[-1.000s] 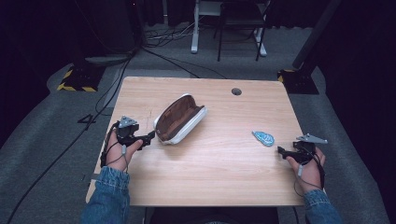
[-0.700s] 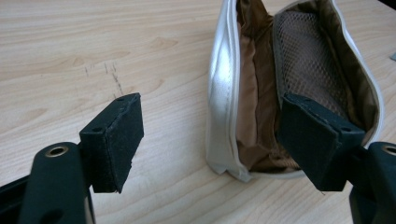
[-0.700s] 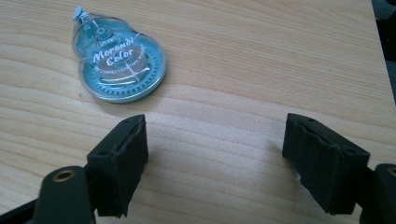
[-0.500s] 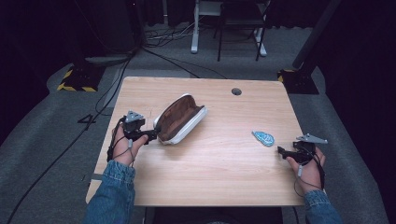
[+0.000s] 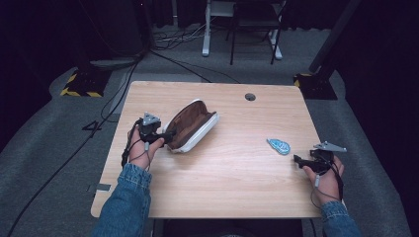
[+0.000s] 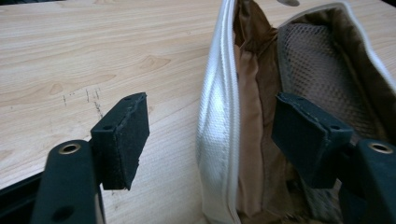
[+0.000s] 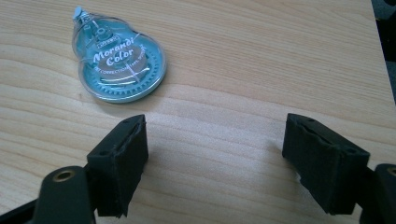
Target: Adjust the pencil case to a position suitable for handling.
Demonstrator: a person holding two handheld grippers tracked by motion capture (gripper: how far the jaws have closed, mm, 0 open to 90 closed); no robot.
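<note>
High view: a pale wooden table (image 5: 232,187) with visible grain and a small round hole near its far edge stands on grey carpet. A long, soft pouch (image 5: 191,124) lies left of centre, set diagonally, unzipped and gaping; its outside is white and its lining brown. The left gripper (image 5: 168,138), held by a hand in a denim sleeve, meets the pouch's near end. Well to the right lies a small teardrop-shaped tape dispenser (image 5: 278,146) in clear blue plastic. The right gripper (image 5: 298,160) rests just beyond it, near the table's right edge, pointing toward the dispenser.

Left gripper view: the two black, blocky foam-faced jaws stand apart and have just been closing a little. The pouch's white woven wall (image 6: 219,130), edged with a zip band, stands between them; one jaw is outside over bare wood, the other inside the pouch against brown fabric and a tan mesh pocket. Neither pad presses the wall yet.

Right gripper view: the jaws stand wide apart with nothing between them, above bare wood. The dispenser (image 7: 119,63) lies flat just ahead, nearer one jaw, smooth and see-through, showing a toothed wheel inside and white lettering.
</note>
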